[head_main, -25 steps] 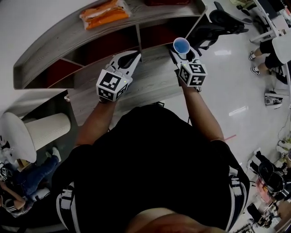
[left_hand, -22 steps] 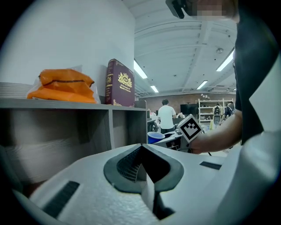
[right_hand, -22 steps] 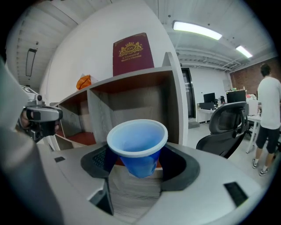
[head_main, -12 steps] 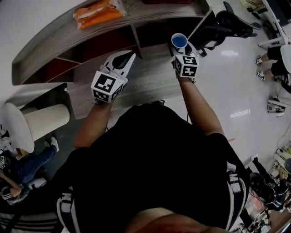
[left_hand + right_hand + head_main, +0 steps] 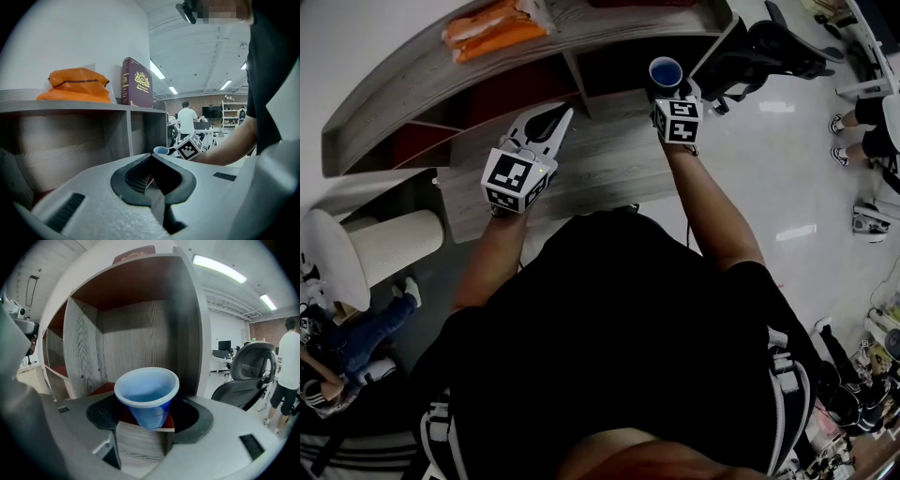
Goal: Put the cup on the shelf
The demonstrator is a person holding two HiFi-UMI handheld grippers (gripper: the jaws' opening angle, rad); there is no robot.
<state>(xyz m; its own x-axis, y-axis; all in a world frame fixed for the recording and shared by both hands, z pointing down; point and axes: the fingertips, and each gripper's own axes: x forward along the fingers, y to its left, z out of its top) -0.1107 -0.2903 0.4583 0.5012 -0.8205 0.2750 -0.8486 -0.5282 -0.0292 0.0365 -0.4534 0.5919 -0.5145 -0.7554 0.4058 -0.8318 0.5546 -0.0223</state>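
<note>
A blue cup [image 5: 147, 394] with a white rim stands upright between the jaws of my right gripper [image 5: 149, 420], which is shut on it. In the head view the cup [image 5: 666, 72] hangs at the mouth of the right-hand compartment of the grey wooden shelf [image 5: 581, 66], in front of my right gripper [image 5: 673, 94]. The compartment's back wall [image 5: 140, 343] fills the right gripper view. My left gripper [image 5: 548, 120] hovers over the desk surface to the left, its jaws shut with nothing between them. From the left gripper view the cup [image 5: 161, 150] shows small at centre.
An orange bag [image 5: 487, 30] lies on the shelf top, and a dark red book [image 5: 136, 89] stands beside it. A black office chair [image 5: 769, 47] sits right of the shelf. A white round stool [image 5: 356, 267] is at the lower left. People stand at the far right.
My right gripper has carried the cup forward, up to the opening of the right compartment. The left gripper has shifted slightly left and stays shut.
</note>
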